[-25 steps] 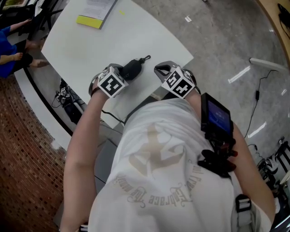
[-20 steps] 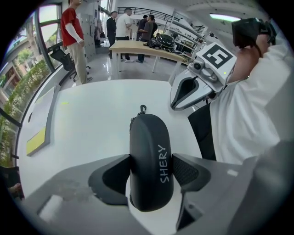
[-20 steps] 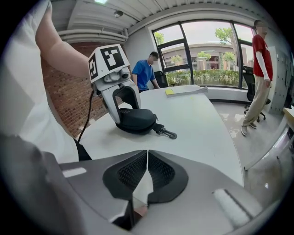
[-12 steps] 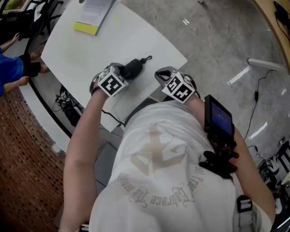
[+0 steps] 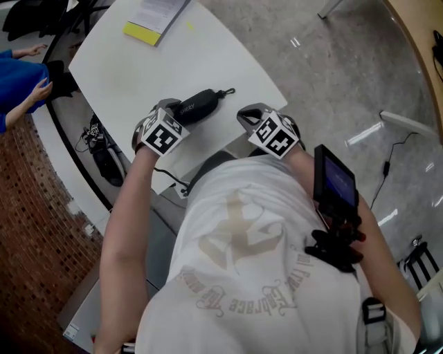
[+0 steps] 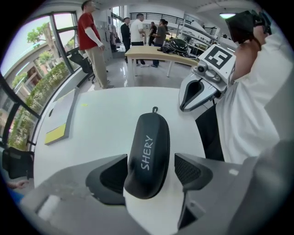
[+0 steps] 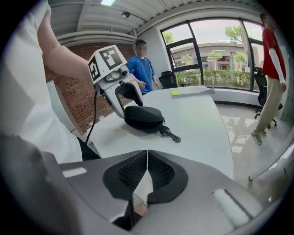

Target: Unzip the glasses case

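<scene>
We see a broad white table (image 5: 208,62) with rounded corners. The person's white T-shirt (image 5: 242,249) carries faded curved lettering that we cannot read.

The grey left gripper (image 6: 151,172) with black ribbed pads points steeply down at the table near its front edge. Its jaws have just been opening and now stand spread wide, with the black, oval, hard-shell glasses case (image 6: 148,153) lying between them. In the left gripper view the right-hand pad (image 6: 190,170) stands clear of the shell. The left-hand pad (image 6: 115,176) sits just beside the shell, and we cannot tell whether it touches.

The grey right gripper (image 7: 147,165) has its jaws pressed together, the two ribbed pads meeting along a thin line with nothing between them. It is held over the table's near corner, apart from the case and to its right.

The case lies flat and closed on the table. Its rounded end is between the left jaws and its other end points away across the table. A flat booklet with a yellow edge (image 5: 156,17) lies at the far corner, well apart from the case.

Each gripper carries a cube with black-and-white square markers (image 5: 160,133). A short strap with a small metal clasp (image 7: 171,134) trails from the case's far end onto the table. Along the top of the shell we read "SHERY" in white capitals.
</scene>
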A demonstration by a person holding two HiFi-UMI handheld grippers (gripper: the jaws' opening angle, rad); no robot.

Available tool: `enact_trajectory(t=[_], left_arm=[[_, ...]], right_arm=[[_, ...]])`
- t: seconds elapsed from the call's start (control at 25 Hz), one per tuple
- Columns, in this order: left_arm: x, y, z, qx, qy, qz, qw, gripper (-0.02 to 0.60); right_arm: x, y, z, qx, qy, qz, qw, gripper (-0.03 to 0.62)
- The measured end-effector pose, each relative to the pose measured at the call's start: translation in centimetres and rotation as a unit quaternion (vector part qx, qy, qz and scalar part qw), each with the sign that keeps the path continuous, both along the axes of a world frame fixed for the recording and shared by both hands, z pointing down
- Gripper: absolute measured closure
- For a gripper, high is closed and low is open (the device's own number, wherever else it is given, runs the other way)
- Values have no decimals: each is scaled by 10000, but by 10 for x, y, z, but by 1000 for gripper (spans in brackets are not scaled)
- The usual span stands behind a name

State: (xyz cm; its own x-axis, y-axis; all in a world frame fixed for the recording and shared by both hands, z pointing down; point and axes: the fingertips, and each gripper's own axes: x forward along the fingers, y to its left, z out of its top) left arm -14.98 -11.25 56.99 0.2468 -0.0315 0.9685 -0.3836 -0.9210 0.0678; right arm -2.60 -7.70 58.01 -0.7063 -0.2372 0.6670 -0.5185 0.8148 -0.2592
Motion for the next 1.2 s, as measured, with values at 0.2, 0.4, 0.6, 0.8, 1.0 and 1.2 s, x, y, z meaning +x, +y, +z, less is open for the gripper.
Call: enact_trajectory(t=[0.2,0.4,0.6,0.8,1.0,1.2], left_arm=[[-13,-2,-23,593,171,-677,9958,249],[-19,4,-52,1340,435,-1128,9836,344],[-35,36,-73,1986,732,-1585,9644,476],[-38,69,-87,2579,1166,-2112,9356,575],[-41,103,-86,2748,1597,-2903,9026,575],[-27,173,-92,2514,2499,-3717,8580,575]], right_arm=[[-4,-4,1,69,-66,-346,9994,582],[-5,-7,-6,112,-98,-402,9991,583],[-17,9,-13,223,-74,-423,9988,585],[-15,34,-17,458,187,-780,9957,585],[-3,49,-28,530,77,-750,9957,585],[13,113,-55,526,-128,-760,9956,583]])
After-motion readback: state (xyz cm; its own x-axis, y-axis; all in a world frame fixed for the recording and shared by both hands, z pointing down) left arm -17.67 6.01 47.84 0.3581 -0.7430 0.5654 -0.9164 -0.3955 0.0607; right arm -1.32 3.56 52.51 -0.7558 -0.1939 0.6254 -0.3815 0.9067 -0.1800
